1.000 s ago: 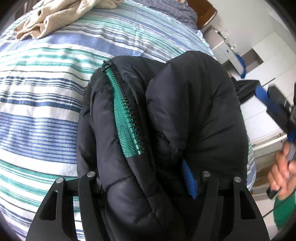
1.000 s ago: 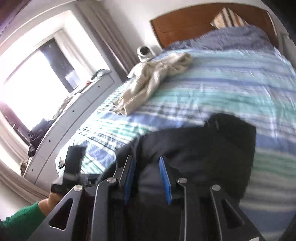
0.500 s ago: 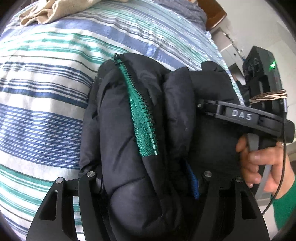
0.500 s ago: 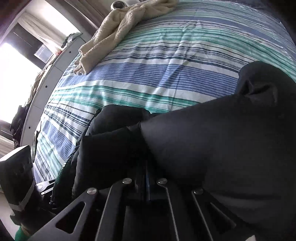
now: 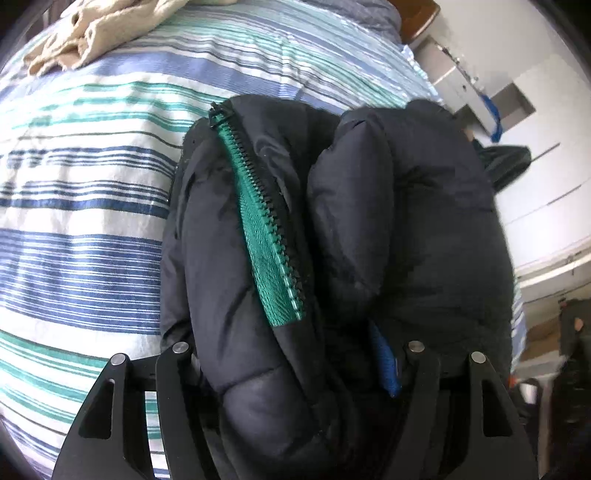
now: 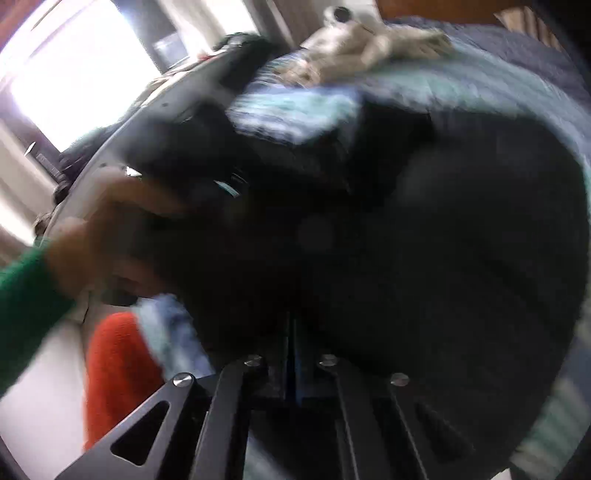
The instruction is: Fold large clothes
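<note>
Black padded jacket [image 5: 332, 236] bundled up, fills centre of the left wrist view, sitting on the striped bed [image 5: 85, 206]. Long axis runs from bottom of frame up toward the headboard; green zipper [image 5: 266, 236] follows the same line. Left gripper [image 5: 295, 369] at bottom centre, jaws spread wide and clamped around the bundle's near end. Right gripper [image 6: 290, 343] bottom centre of its blurred view: jaws have just been closing, now fully closed; jacket lies right ahead of them, whether fabric is pinched I cannot tell. Left hand [image 6: 107, 236] at mid-left there. Beige garment [image 5: 92, 33] upper left, well apart.
</note>
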